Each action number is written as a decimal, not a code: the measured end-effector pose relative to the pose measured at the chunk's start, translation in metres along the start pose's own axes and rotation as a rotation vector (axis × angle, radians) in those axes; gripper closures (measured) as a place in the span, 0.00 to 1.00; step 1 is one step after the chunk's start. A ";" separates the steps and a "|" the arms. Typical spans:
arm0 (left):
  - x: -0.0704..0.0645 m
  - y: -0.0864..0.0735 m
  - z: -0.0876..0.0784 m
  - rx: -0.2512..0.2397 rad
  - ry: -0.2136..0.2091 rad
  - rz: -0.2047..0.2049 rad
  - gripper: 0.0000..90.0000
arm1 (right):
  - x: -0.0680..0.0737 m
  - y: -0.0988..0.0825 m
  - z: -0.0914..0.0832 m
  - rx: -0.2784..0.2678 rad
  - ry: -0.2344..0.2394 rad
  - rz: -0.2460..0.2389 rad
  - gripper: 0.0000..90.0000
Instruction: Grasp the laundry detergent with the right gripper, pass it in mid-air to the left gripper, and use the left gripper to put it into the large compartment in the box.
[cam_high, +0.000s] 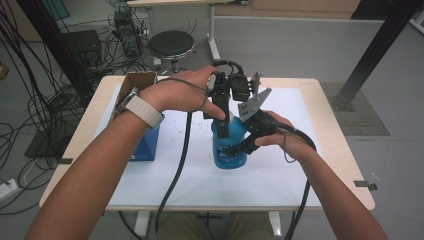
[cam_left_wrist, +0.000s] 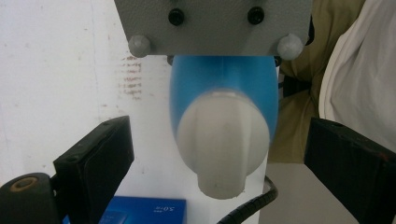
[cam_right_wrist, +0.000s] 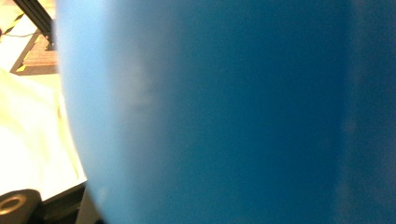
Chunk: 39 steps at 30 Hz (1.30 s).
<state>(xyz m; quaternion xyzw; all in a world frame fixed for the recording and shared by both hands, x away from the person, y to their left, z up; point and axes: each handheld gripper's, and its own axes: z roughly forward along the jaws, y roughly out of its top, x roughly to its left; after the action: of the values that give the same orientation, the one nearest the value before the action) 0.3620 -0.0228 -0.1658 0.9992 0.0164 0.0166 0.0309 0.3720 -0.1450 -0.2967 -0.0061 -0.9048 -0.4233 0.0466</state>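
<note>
Currently left gripper (cam_left_wrist: 219, 154) hovers over the white cap (cam_left_wrist: 223, 144), jaws wide at 9 and 3 o'clock, not touching. Blue bottle (cam_high: 229, 145) stands mid-surface (cam_high: 330, 165), clamped by right gripper (cam_high: 237, 150). Bottle secured; cap grip and unscrewing likely remain

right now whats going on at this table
A person is working on a blue bottle standing on the white table cover. The right gripper is clamped on the bottle's body from the side, steadying it. The left gripper comes down from above, its jaws open on either side of the bottle's white cap without touching it. A blue box sits off to the left.
</note>
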 end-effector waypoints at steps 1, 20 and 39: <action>0.000 0.000 0.000 -0.001 0.000 0.000 0.10 | 0.000 0.000 0.000 0.001 0.000 0.000 0.48; 0.001 -0.001 0.000 -0.003 -0.002 -0.003 0.10 | -0.001 0.000 0.000 -0.005 0.002 0.001 0.48; 0.001 -0.001 0.001 -0.006 -0.003 -0.002 0.10 | -0.002 -0.001 0.000 -0.008 0.002 0.005 0.48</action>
<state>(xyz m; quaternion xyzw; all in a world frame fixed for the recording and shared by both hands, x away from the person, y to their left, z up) 0.3630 -0.0215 -0.1664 0.9992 0.0173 0.0152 0.0341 0.3736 -0.1459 -0.2977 -0.0081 -0.9031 -0.4267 0.0484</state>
